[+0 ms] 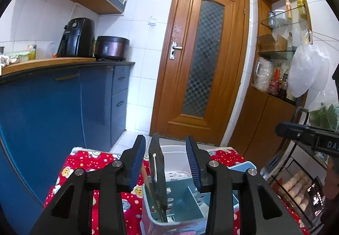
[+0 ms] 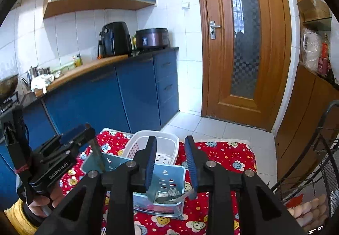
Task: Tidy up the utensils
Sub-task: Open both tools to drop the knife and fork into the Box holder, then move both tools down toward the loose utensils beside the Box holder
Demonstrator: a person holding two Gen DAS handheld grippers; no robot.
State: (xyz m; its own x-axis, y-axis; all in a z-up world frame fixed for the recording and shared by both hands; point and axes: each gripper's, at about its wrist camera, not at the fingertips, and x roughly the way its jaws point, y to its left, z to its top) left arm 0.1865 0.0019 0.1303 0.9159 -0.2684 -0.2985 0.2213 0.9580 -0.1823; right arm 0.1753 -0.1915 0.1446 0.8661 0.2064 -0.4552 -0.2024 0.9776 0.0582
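Note:
A light blue utensil holder [image 1: 182,199] with inner compartments stands on a red patterned cloth [image 1: 84,163]. A dark spatula-like utensil [image 1: 157,163] stands upright in its left compartment. My left gripper [image 1: 166,163] is open just above the holder, its fingers apart from the utensil. In the right wrist view my right gripper [image 2: 170,163] is open and empty above the holder [image 2: 167,175]. A metal utensil [image 2: 175,196] lies inside it. The left gripper [image 2: 74,139] shows at the left, over the upright utensil [image 2: 96,150].
A white slotted basket [image 2: 157,141] sits behind the holder on the cloth [image 2: 222,154]. Blue cabinets [image 1: 53,107] run along the left. A black wire rack with eggs [image 1: 300,184] stands at the right. A wooden door [image 1: 203,54] is ahead.

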